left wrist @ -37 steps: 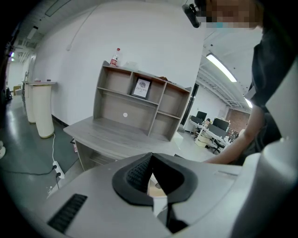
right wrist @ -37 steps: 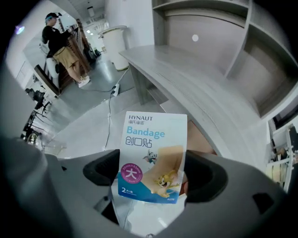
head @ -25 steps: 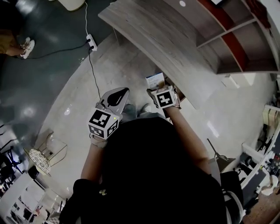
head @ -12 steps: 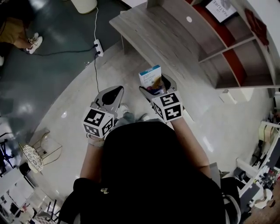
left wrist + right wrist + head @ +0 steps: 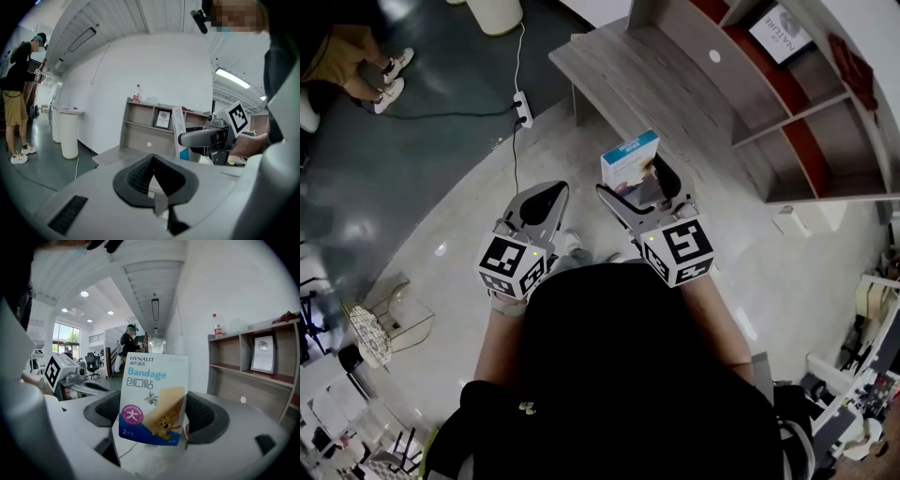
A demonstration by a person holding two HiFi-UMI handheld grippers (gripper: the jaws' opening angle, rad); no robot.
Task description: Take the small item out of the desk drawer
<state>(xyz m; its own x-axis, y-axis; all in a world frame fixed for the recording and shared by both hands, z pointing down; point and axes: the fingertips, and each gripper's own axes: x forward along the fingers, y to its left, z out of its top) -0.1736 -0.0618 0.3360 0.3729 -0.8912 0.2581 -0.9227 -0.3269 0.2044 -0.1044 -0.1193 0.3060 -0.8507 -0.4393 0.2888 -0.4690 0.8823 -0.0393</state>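
Observation:
A small white and blue bandage box (image 5: 153, 397) stands upright between my right gripper's (image 5: 154, 416) black pads, which are shut on its lower part. In the head view the bandage box (image 5: 630, 161) pokes up from the right gripper (image 5: 639, 187), over the floor just in front of the grey wooden desk (image 5: 675, 103). My left gripper (image 5: 540, 204) hovers beside it on the left, jaws shut with nothing between them. In the left gripper view its pads meet at the left gripper's tip (image 5: 152, 164), and the right gripper (image 5: 206, 138) shows to the right. No drawer is in sight.
Shelves (image 5: 787, 103) rise behind the desk, holding a framed picture (image 5: 780, 33). A power strip with its cable (image 5: 523, 108) lies on the floor to the left. A person's legs (image 5: 366, 56) are at the far left, with a white bin (image 5: 69, 131) near them.
The right gripper has come up and back from the desk's front edge with the bandage box in it. The left gripper has stayed roughly in place.

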